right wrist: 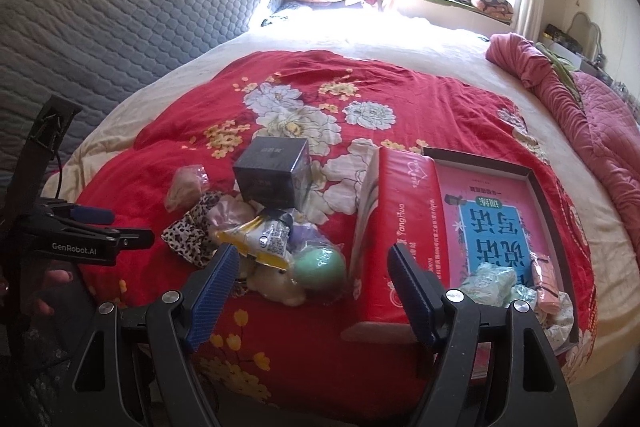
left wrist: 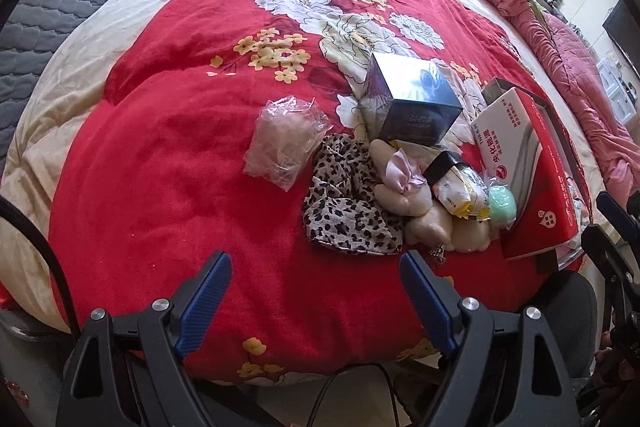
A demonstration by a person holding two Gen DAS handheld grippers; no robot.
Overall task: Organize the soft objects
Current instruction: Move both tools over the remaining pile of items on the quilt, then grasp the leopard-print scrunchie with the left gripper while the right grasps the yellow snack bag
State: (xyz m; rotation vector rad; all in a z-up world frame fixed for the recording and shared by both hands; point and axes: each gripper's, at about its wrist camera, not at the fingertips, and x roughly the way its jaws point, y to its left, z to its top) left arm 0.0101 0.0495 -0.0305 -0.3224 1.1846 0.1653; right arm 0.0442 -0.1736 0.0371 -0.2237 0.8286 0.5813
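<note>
A pile of soft things lies on the red floral blanket: a leopard-print cloth, a cream plush toy with a pink bow, a yellow-and-white snack packet, a mint-green ball and a clear plastic bag. My left gripper is open and empty, just short of the cloth. My right gripper is open and empty, over the ball and plush. The red box holds small wrapped soft items.
A dark cube box stands behind the pile. The red box's open tray with a pink book lies at the right. A rumpled pink quilt runs along the bed's right side. A grey quilted headboard is at the left.
</note>
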